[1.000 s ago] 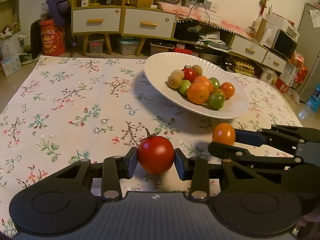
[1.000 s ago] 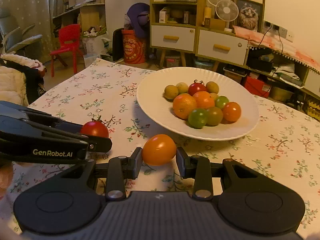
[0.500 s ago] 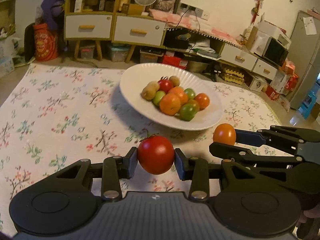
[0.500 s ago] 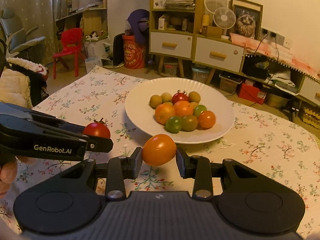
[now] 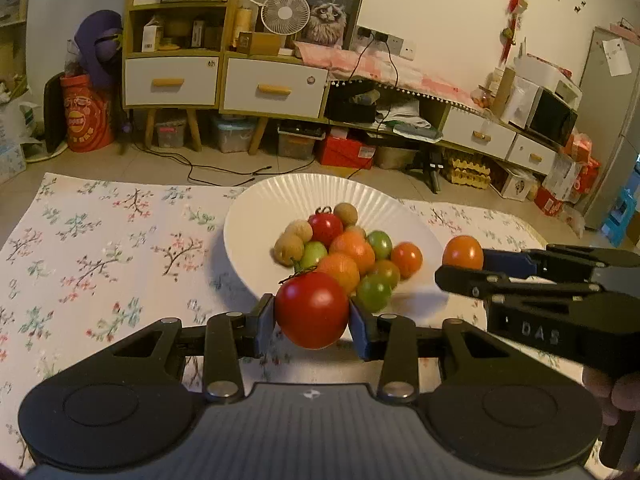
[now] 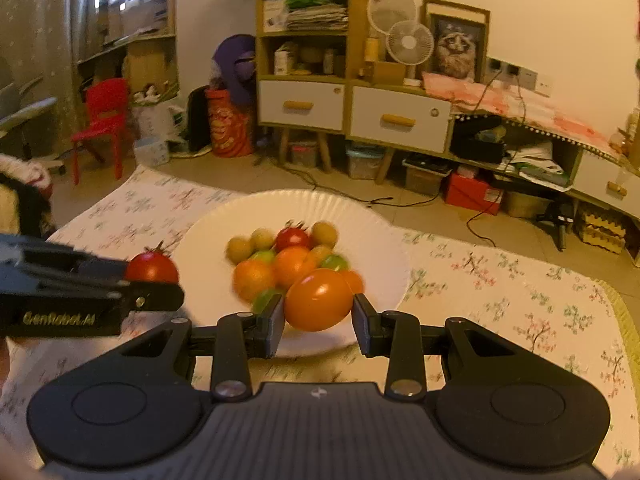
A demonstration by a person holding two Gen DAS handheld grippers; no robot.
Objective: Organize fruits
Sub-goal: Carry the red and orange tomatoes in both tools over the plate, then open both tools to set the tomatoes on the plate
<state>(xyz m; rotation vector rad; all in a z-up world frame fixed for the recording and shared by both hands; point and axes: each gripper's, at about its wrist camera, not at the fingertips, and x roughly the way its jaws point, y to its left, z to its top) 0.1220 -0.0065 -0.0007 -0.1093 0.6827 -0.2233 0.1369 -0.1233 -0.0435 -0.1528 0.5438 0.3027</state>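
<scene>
My left gripper (image 5: 312, 316) is shut on a red tomato (image 5: 312, 309) with a green stalk, held in the air at the near rim of the white plate (image 5: 280, 196). My right gripper (image 6: 319, 318) is shut on an orange tomato (image 6: 318, 299), also above the plate's near edge. Each gripper shows in the other's view: the right gripper (image 5: 464, 260) with the orange tomato (image 5: 462, 252) at the right, the left gripper (image 6: 160, 280) with the red tomato (image 6: 152, 267) at the left. The plate (image 6: 368, 216) holds a heap of several red, orange, green and brown fruits (image 5: 344, 248).
The plate rests on a table under a floral cloth (image 5: 100, 248). Beyond the table's far edge is floor with cables, a yellow cabinet with white drawers (image 5: 224, 80), storage boxes and a red chair (image 6: 100, 120). A hand (image 5: 620, 392) grips the right tool.
Both grippers have risen and moved toward the plate with their tomatoes still held. The plate now sits farther down the views, right behind the held fruit.
</scene>
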